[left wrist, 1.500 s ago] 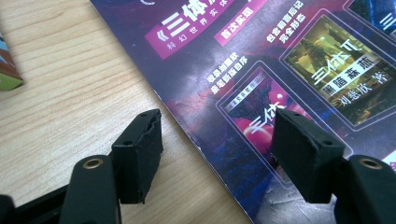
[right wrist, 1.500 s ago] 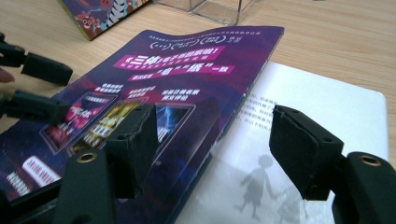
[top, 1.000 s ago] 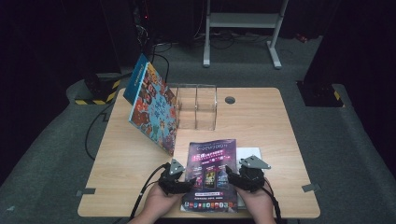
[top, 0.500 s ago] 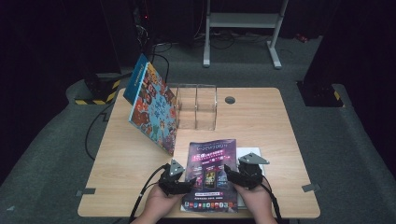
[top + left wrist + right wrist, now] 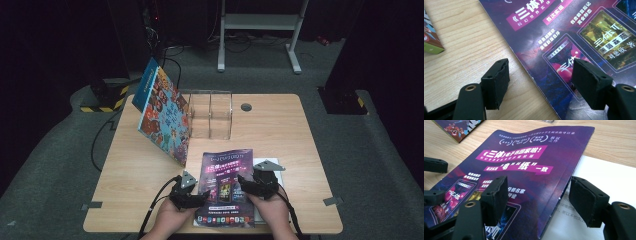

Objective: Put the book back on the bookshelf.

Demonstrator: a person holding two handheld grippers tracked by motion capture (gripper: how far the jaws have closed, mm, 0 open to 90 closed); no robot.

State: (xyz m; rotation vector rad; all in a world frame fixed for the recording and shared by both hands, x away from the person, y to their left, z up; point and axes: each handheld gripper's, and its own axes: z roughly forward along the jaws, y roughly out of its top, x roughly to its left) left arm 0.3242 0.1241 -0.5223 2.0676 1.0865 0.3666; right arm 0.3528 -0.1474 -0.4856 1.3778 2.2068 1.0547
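A purple magazine (image 5: 226, 187) lies flat near the table's front edge, on top of a white sheet (image 5: 272, 167). My left gripper (image 5: 202, 196) is at its left edge. In the left gripper view my left gripper (image 5: 540, 63) is open and straddles that edge, one jaw over bare wood and the other over the cover (image 5: 564, 32). My right gripper (image 5: 245, 186) is at the right edge. In the right gripper view my right gripper (image 5: 539, 181) is open: one jaw is over the purple cover (image 5: 524, 167), the other over the white sheet (image 5: 604, 177). The cover's edge curls up between them.
A colourful book (image 5: 165, 117) leans upright against a clear acrylic holder (image 5: 210, 114) at the table's back left. A round cable hole (image 5: 246, 107) sits behind the holder. The wooden table (image 5: 290, 135) stands on grey carpet, with a metal stand's feet (image 5: 260, 30) beyond it.
My right gripper has edged slightly left onto the magazine's right edge. The left gripper and the magazine have stayed where they were.
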